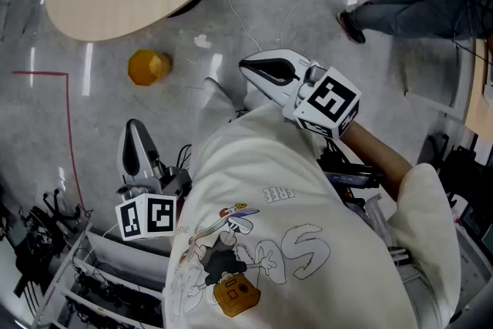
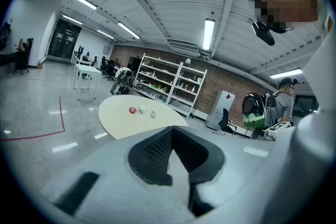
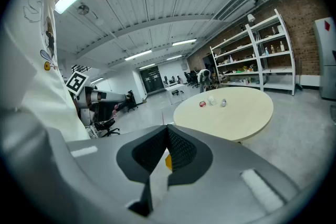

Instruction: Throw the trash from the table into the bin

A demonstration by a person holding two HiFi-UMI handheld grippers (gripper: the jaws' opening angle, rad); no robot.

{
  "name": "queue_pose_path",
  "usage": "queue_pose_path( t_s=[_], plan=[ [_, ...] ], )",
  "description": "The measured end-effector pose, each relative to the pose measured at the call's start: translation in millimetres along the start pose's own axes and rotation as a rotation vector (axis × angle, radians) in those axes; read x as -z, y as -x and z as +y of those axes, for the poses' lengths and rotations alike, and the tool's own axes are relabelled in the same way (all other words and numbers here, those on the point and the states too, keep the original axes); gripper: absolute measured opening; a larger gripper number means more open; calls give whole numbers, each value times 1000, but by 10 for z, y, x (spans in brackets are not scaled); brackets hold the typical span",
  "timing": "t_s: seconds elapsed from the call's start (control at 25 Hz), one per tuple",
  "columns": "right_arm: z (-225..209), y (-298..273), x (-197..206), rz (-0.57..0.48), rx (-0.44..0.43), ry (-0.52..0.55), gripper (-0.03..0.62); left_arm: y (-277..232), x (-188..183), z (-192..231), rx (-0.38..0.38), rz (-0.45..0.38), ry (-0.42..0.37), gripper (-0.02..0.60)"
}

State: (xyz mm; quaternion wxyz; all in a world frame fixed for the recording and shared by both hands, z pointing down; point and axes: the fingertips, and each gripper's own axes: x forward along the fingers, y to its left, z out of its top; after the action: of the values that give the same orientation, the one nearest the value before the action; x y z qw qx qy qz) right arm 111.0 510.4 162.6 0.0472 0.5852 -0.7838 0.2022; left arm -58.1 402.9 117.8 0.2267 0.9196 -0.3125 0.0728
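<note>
Pale wood is where all the work waits: the round table (image 1: 154, 4) lies well ahead of both claws. On its far part I see three bits of trash, a red piece (image 3: 202, 104), a white piece (image 3: 212, 100) and a grey piece (image 3: 223, 103), lying close together. By my reading the job has not begun, since everything is on the tabletop and neither claw carries anything. The left claw (image 1: 135, 127) has its jaws pressed together on nothing, and the right claw (image 1: 250, 67) is the same, with only a sliver of yellow showing through the slit between its pads. That yellow is the faceted bin (image 1: 149, 67), as I take it, on the floor ahead of the claws and short of the table's near edge. Left to do: reach the table, pick up each piece, and bring it back to the bin. A white scrap (image 1: 202, 41) lies on the floor just ahead of the right claw, and a thin cable (image 1: 239, 21) trails past it. A red tape line (image 1: 68, 112) runs to the left of the left claw. A person (image 1: 408, 4) stands off to the right claw's right, and shelving (image 2: 168, 84) rises beyond the table. I judge that only the bin and the cable need stepping around.
</note>
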Motion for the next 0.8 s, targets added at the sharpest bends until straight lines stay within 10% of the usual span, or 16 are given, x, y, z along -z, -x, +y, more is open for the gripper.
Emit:
queue_pose_path(
  t_s=[0.32, 0.8],
  plan=[
    [-125, -117, -22, 9, 115, -91, 6, -463, -169, 101, 96, 69, -21, 5],
    [-23, -461, -117, 21, 20, -123, 8, -557, -158, 351, 57, 102, 15, 5]
  ],
)
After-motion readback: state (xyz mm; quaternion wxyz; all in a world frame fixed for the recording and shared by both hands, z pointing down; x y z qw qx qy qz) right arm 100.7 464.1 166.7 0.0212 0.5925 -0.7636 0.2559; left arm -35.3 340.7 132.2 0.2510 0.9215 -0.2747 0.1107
